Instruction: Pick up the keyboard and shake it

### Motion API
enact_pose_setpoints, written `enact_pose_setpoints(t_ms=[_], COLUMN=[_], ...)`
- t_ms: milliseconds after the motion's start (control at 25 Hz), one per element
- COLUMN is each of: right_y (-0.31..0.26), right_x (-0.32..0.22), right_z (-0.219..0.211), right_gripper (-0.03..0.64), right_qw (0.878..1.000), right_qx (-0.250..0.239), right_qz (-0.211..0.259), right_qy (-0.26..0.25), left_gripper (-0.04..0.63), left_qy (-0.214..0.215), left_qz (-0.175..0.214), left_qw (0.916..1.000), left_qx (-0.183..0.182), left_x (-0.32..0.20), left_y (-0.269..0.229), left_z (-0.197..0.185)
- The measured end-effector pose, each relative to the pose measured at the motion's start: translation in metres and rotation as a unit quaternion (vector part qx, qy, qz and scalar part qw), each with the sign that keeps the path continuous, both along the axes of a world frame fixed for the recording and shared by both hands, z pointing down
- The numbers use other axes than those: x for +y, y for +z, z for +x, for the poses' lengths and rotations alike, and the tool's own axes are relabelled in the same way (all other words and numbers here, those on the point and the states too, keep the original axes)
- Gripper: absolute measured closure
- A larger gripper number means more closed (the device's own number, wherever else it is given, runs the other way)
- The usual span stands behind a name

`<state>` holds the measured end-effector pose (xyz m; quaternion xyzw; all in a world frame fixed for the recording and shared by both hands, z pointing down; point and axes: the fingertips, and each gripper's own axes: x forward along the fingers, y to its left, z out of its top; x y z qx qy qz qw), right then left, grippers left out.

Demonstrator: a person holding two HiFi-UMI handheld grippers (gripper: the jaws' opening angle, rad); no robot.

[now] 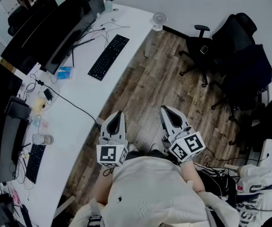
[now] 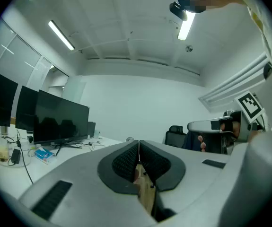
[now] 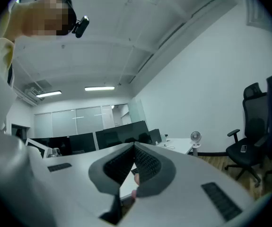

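Keyboard [image 1: 108, 56] flat on desk [image 1: 131, 20], untouched. My left gripper [image 1: 116, 119] and right gripper [image 1: 170, 115] well short of keyboard, jaws together, empty; likely pre-reach.

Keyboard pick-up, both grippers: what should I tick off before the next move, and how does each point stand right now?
1. Black keyboard in view on the white desk: ok.
2. Nothing lying on that keyboard: ok.
3. Left gripper open for a grasp: not ok, jaws together, empty.
4. Right gripper open for a grasp: not ok, jaws together, empty.
5. Grippers at the keyboard: not ok, both are over the wood floor, off the desk and apart from the keyboard.
6. Which keyboard is meant: cannot tell, a second keyboard lies nearer the person.
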<state>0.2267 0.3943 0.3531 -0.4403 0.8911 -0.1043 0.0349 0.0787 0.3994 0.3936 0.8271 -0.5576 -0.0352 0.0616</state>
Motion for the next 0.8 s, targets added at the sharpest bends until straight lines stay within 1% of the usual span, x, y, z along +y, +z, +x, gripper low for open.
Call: enact_pose_setpoints(t_ms=[320, 600, 720, 800], right_y=[0.004, 0.009, 0.007, 0.004], right_x=[-0.001, -0.006, -0.007, -0.009], right_z=[-0.010, -0.023, -0.027, -0.026], right_gripper=[0.617, 0.617, 0.617, 0.617], right_qw=[1.000, 1.000, 1.000, 1.000], right_qx=[0.011, 0.019, 0.023, 0.015], right_qz=[-0.002, -0.009, -0.003, 0.005], right_qy=[0.008, 0.003, 0.003, 0.008], left_gripper=[0.580, 0.580, 0.580, 0.580], left_qy=[0.007, 0.011, 0.010, 0.009], left_qz=[-0.002, -0.005, -0.005, -0.004], left_qw=[1.0000, 0.9999, 0.9999, 0.9999], left_qx=[0.004, 0.005, 0.008, 0.010], left_x=[-0.001, -0.009, -0.012, -0.014], left_y=[0.002, 0.006, 0.007, 0.008], left_z=[-0.007, -0.014, -0.018, -0.019])
